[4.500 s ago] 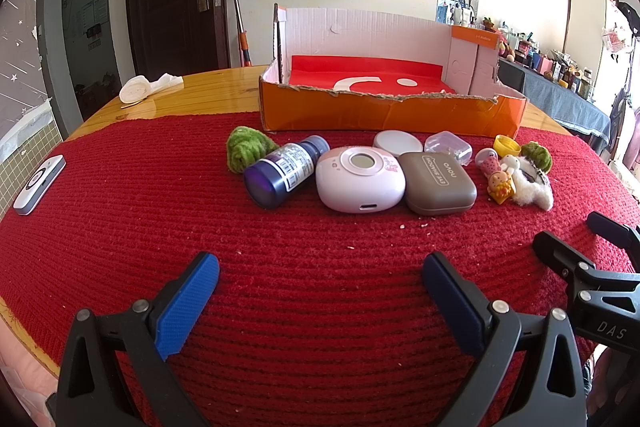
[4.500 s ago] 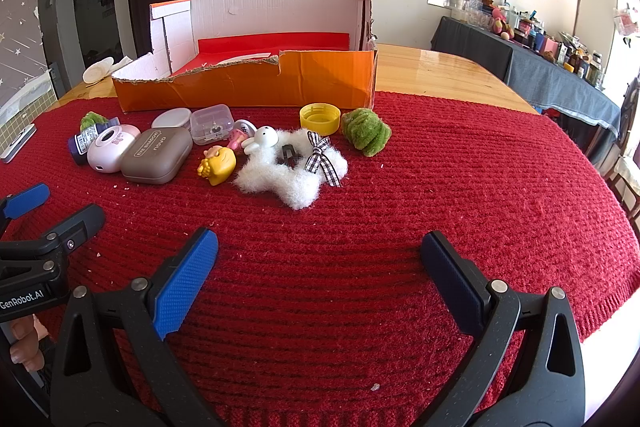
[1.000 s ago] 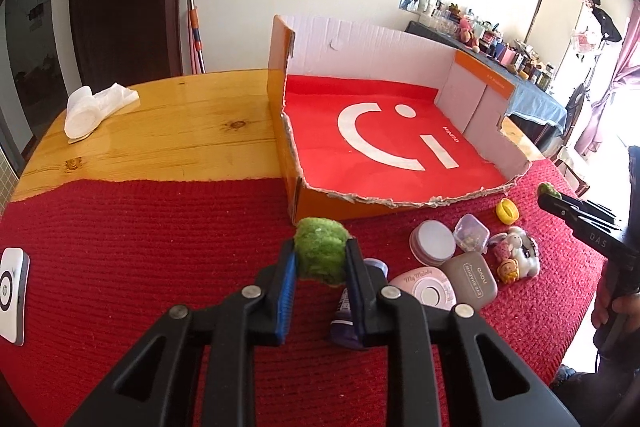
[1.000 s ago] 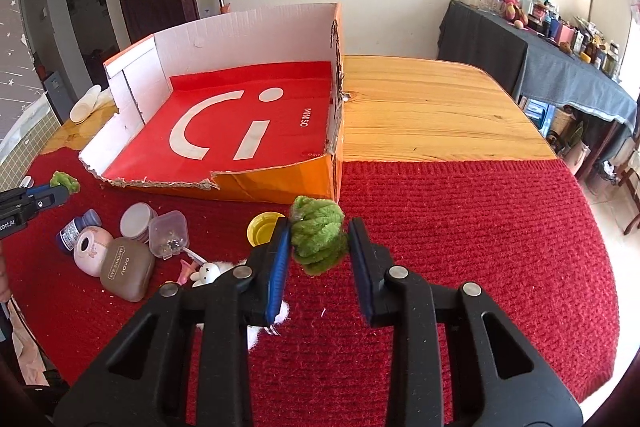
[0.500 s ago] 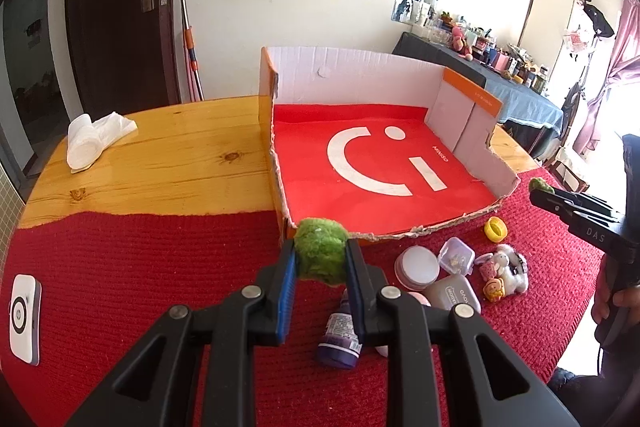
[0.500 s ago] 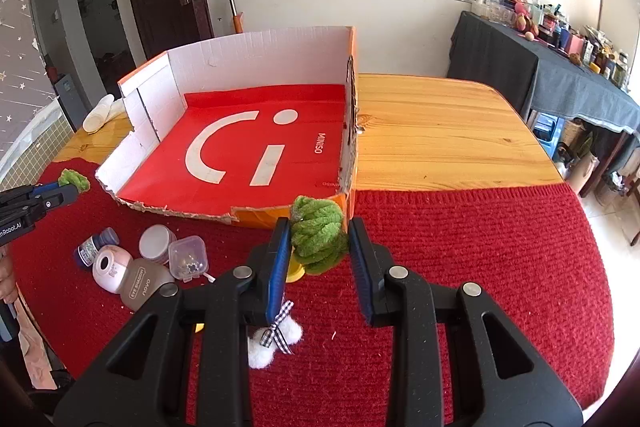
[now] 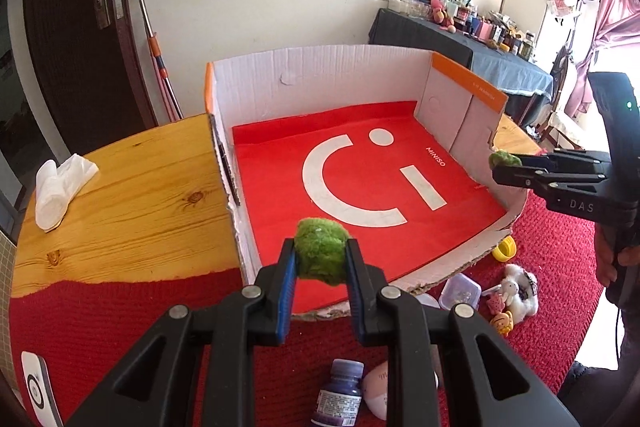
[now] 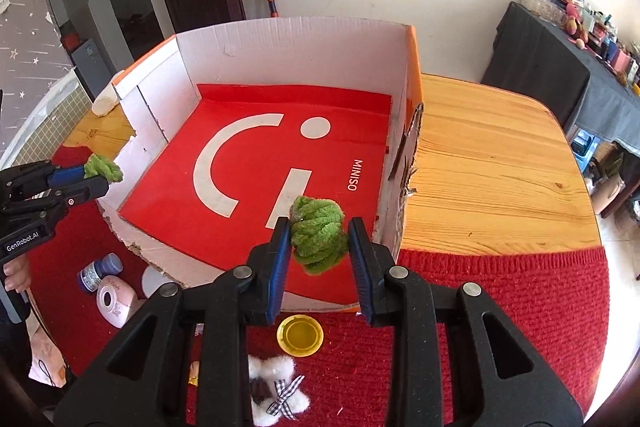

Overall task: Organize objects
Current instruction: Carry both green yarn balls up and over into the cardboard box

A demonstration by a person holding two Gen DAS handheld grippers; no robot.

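Left wrist view, left to right. A white remote (image 7: 36, 383) lies at the near left edge of the red cloth (image 7: 100, 311). A folded white bag (image 7: 60, 187) rests on the bare wooden table (image 7: 132, 203), far left. A mop handle (image 7: 154, 51) leans on the wall beside the dark door (image 7: 76, 23). The open cardboard box (image 7: 320, 83), red-floored with a white smile mark, stands at centre, its torn near wall low. The left gripper (image 7: 320, 259) pinches a green ball (image 7: 320, 251) between its blue pads, held above the near left part of the box floor. Below it on the cloth lie a purple bottle (image 7: 340, 395) and a pink case (image 7: 378, 395), partly hidden by the gripper. Right of these: a clear tub (image 7: 460, 291), small figurines (image 7: 500, 311), a white plush (image 7: 520, 291) and a yellow cap (image 7: 505, 249), all just outside the near wall.

Right wrist view. The right gripper (image 8: 320, 239) pinches a second green ball (image 8: 318, 235), held over the near right corner of the box. The cap and the plush lie on the cloth beneath it.
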